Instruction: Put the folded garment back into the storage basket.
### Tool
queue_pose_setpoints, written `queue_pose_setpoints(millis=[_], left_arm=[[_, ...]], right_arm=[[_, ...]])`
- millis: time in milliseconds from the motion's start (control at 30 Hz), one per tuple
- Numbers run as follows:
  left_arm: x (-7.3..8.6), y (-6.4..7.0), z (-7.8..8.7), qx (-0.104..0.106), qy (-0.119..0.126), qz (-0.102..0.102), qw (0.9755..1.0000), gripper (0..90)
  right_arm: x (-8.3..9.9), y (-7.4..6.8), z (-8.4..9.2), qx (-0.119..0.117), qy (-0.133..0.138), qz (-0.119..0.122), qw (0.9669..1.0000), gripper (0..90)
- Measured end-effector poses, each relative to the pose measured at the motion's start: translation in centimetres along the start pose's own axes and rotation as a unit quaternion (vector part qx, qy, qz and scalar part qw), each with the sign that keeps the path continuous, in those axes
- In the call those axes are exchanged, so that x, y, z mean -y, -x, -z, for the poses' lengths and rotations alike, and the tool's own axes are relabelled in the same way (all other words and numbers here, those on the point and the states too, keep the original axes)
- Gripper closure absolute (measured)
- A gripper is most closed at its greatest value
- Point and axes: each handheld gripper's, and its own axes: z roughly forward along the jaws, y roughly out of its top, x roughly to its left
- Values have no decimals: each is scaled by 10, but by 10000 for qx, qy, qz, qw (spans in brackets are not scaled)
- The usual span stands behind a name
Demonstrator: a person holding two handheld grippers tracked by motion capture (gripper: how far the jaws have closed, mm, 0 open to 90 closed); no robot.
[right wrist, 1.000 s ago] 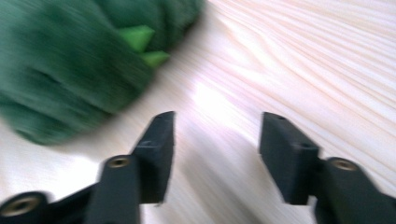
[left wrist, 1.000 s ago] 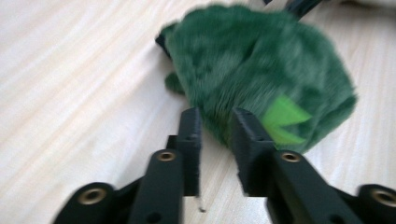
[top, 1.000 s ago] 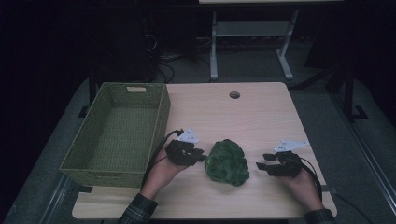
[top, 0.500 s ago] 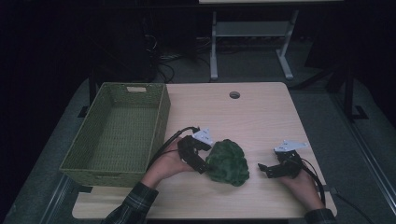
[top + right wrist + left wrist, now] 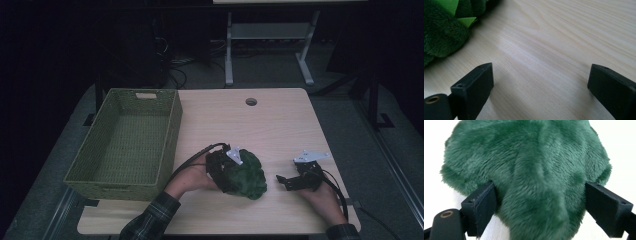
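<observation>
A dark green plush toy [image 5: 247, 175] lies on the light wooden table [image 5: 265, 130], near the front edge. My left gripper [image 5: 229, 177] has pushed into its left side. In the left gripper view the jaws have just been opening and stand wide, with the plush's fur [image 5: 531, 170] bulging between them and brushing both pads [image 5: 484, 202]. My right gripper [image 5: 283, 181] rests low on the table to the right of the toy, pointing toward it. Its jaws have also just been opening; they stand wide over bare wood [image 5: 541, 75], with the plush [image 5: 444, 27] at the upper left.
An olive woven basket [image 5: 170, 135] stands on the table's left side, with nothing visible in it. A round cable hole [image 5: 251, 102] is near the far edge. Beyond the table are dark floor, cables and a white metal frame [image 5: 230, 55].
My left gripper moved right across the table onto the plush, and its jaws spread wide around the fur. The right gripper stayed almost in place while its jaws opened.
</observation>
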Motion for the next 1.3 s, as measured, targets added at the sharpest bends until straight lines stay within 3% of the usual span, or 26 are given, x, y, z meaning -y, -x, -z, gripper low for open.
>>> queue_pose_setpoints(millis=[367, 567, 800, 1000, 1300], left_arm=[[4, 3, -20, -159, -269, -195, 9993, 127], [6, 2, -27, -267, -318, -186, 9990, 157], [7, -3, -22, -397, -262, -51, 9989, 390], [10, -7, -17, -307, -215, 44, 9993, 596], [12, -9, -10, -222, -77, 237, 9994, 656]], right_arm=[[0, 0, 0, 16, 2, -10, 10000, 61], [0, 0, -1, 26, 3, -17, 10000, 61], [0, 0, -1, 33, -3, -22, 10000, 62], [-1, 0, -1, 39, -3, -28, 10000, 62], [-1, 0, -1, 39, 0, -35, 10000, 62]])
